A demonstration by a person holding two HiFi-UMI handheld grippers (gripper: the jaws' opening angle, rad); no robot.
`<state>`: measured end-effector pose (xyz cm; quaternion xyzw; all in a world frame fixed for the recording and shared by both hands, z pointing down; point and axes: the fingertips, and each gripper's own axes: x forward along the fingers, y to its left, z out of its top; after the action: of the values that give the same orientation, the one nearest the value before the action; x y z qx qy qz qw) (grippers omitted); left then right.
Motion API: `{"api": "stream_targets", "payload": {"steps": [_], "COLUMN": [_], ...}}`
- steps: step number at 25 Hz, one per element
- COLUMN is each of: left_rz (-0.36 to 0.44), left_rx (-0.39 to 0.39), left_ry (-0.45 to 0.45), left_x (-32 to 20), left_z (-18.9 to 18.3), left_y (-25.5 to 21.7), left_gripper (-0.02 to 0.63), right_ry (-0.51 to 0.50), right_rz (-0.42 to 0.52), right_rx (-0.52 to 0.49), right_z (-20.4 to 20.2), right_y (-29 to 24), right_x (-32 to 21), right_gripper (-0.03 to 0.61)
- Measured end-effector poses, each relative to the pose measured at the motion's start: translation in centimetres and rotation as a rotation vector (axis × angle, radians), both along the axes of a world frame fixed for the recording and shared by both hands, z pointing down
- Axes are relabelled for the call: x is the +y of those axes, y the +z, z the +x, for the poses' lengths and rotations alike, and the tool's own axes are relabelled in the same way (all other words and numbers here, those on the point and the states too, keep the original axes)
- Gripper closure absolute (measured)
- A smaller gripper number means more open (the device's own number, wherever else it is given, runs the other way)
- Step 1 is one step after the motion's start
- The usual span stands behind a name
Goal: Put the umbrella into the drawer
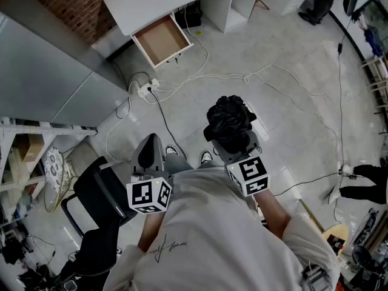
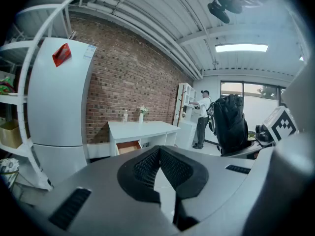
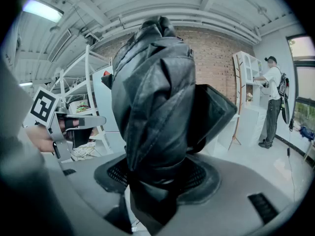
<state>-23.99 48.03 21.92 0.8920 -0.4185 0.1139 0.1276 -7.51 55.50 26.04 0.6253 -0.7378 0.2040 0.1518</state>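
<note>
Umbrella: one, black, folded into a loose bundle. Held above the floor in front of the person, well apart from the drawer. Clamped near its lower end in the right gripper, with the jaws closed on the fabric from both sides. Long axis roughly upright, with the lower end down in the jaws and the upper end rising toward the ceiling in the right gripper view. Foreshortened to a rounded mass in the head view. Handle end not distinguishable.

Grippers: two, each bearing one marker cube. Left gripper beside the right, jaws closed tip to tip on nothing.

Drawer: one, pulled out of the white desk, wooden bottom showing, near the top of the head view.

Desk: one, set against the brick wall, carrying one bottle and one vase of flowers.

Surroundings:
- One black office chair at the person's left.
- One power strip on the floor among white cables.
- One white refrigerator.
- One person standing at a shelf unit in the background.
</note>
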Motion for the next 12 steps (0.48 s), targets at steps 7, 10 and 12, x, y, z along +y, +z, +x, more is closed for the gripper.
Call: {"api": "stream_targets", "payload": {"steps": [7,10,12], "left_rz": [-0.004,-0.004,0.008], "left_rx": [-0.016,-0.024,-0.025], "left_ry": [0.016,0.004,0.009], "left_x": [3.4,3.9,4.2], "left_z": [1.4,1.7,2.0], "left_y": [-0.2,-0.5,-0.9], "left_gripper": [0.598,0.598,0.598], "right_ry": [-0.025,-0.030,-0.023], "right_rz": [0.044,0.045,0.046], "right_rx": [0.032,0.025,0.019], "right_z": [0.5,1.0,1.5], "right_y": [-1.7,-2.0,-2.1], "right_x": [2.8,3.1,3.5], "right_gripper": [0.318,0.318,0.316]}}
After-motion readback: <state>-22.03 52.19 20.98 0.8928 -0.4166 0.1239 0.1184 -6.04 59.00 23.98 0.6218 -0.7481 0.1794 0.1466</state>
